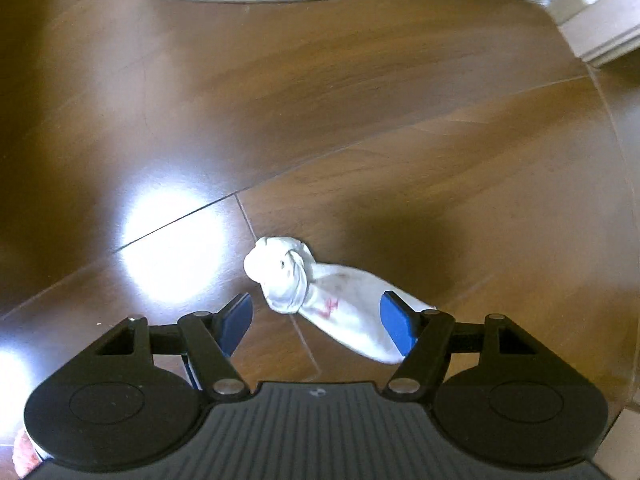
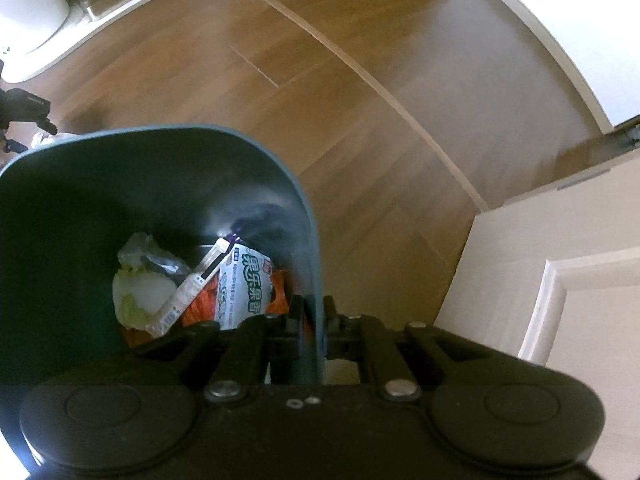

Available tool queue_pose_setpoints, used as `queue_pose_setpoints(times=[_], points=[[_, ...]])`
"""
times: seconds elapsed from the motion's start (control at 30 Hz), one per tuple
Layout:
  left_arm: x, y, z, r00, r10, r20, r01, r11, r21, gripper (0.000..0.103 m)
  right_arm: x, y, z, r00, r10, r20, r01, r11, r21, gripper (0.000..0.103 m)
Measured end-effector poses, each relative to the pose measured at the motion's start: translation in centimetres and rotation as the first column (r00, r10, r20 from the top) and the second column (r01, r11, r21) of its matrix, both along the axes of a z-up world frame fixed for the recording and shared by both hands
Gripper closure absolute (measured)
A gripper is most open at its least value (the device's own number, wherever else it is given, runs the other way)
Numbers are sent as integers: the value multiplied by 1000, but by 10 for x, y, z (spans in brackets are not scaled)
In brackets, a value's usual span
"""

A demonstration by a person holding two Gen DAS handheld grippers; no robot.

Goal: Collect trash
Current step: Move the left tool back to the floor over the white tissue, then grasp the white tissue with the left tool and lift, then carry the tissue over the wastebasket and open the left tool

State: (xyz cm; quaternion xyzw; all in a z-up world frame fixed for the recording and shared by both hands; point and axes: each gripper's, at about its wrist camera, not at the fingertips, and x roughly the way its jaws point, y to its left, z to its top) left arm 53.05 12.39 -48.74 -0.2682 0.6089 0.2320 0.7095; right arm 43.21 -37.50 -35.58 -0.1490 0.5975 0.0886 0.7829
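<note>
The left gripper point(image 1: 318, 322) hangs low over the wooden floor point(image 1: 360, 120) with its jaws spread wide, the blue pads point(image 1: 394, 322) bracketing the near end of a white knotted bag point(image 1: 320, 294) that lies flat on the boards; the right-hand pad overlaps the bag's long tail, while the left-hand pad stands clear of it. The bag looks light, soft and limp, with faint red print, so it should crush easily and may slide on the glossy floor. The bunched knot at its far end seems the firmest place to pinch; the flat tail would likely slip or tear. The right gripper point(image 2: 312, 316) is clamped on the rim of a dark teal trash bin point(image 2: 160, 152), which already holds a printed snack packet point(image 2: 244, 284), cabbage leaves point(image 2: 140, 296) and orange wrapping.
</note>
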Motion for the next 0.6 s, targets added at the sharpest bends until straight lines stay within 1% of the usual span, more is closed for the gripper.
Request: queue_pose_setpoints(times=[0.07,0.13,0.17,0.2,0.23,0.27,0.3,0.37,0.5,0.6], points=[[4,-4,-7,1000,-4,-17,4,1000,20,33,0,1,0,1000,-6,-8,6,1000,3,97],[6,-7,-12,1000,-14,-18,14,1000,24,35,-1,1,0,1000,-14,-16,14,1000,9,97],[7,-9,-15,999,-25,-27,26,999,31,39,-2,0,0,1000,-16,-19,17,1000,12,98],[9,-11,-16,998,-38,-39,40,998,46,47,-3,0,0,1000,-19,-21,20,1000,15,98],[9,-14,-17,997,-54,-51,56,997,55,65,-5,1,2,1000,-20,-22,21,1000,16,98],[10,-16,-18,996,-69,-60,72,996,56,74,-8,2,5,1000,-19,-22,19,1000,17,98],[10,-18,-19,994,-82,-69,87,994,62,74,-10,2,6,1000,-20,-20,21,1000,21,98],[9,-25,-19,991,-114,-72,120,989,86,83,-12,1,8,999,-27,-17,28,999,29,99],[3,-36,-9,984,-165,-74,173,977,123,86,-19,2,14,1000,-26,-5,26,999,44,100],[-7,-43,8,979,-196,-60,203,971,131,86,-24,6,20,1000,-17,-7,17,998,55,98]])
